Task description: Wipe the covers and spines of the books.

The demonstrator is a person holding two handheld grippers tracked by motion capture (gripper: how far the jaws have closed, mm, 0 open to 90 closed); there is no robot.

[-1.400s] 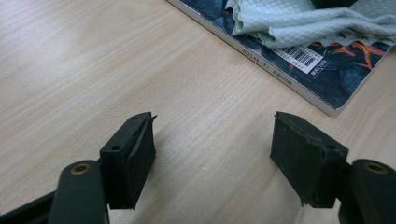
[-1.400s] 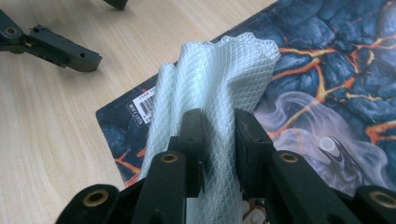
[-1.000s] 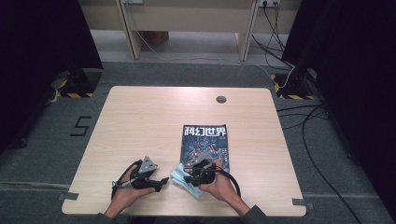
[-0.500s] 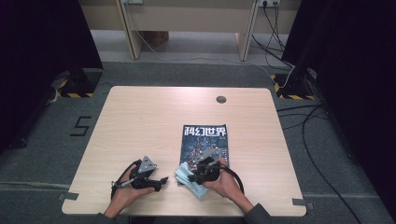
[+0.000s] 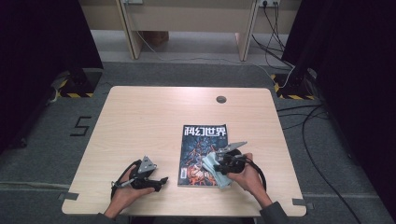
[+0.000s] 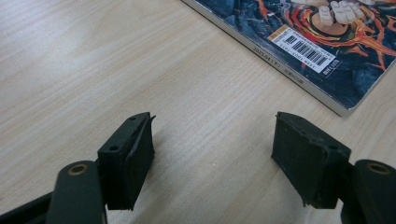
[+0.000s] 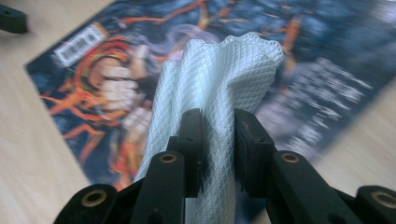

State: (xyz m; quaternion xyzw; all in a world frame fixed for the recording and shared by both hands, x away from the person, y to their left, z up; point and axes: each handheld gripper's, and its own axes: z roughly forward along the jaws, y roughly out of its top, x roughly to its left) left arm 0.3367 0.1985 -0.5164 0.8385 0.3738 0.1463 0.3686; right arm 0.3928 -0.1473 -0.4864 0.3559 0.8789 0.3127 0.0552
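While the right gripper [image 5: 223,162] pinches a pale blue cloth [image 7: 219,79], its fingers [image 7: 192,140] press the cloth from both sides, and the cloth stands up in a bunch between them. It hangs over the lower right part of the magazine [image 5: 201,144], which lies flat on the table [image 5: 140,116]. The magazine's long side runs away from the person, with its title at the far end.

So the cover lies right under the cloth and stretches away from it. I think the job is to wipe the cover, and the next rub would go along that long side or across it to the left.

The left gripper [image 5: 156,181] rests on the table just left of the magazine. Its fingers [image 6: 133,158] are spread wide with bare wood between them, and the magazine's near corner with the barcode sits ahead of them, not touching. That hand is close enough to hold the magazine down if it slides.
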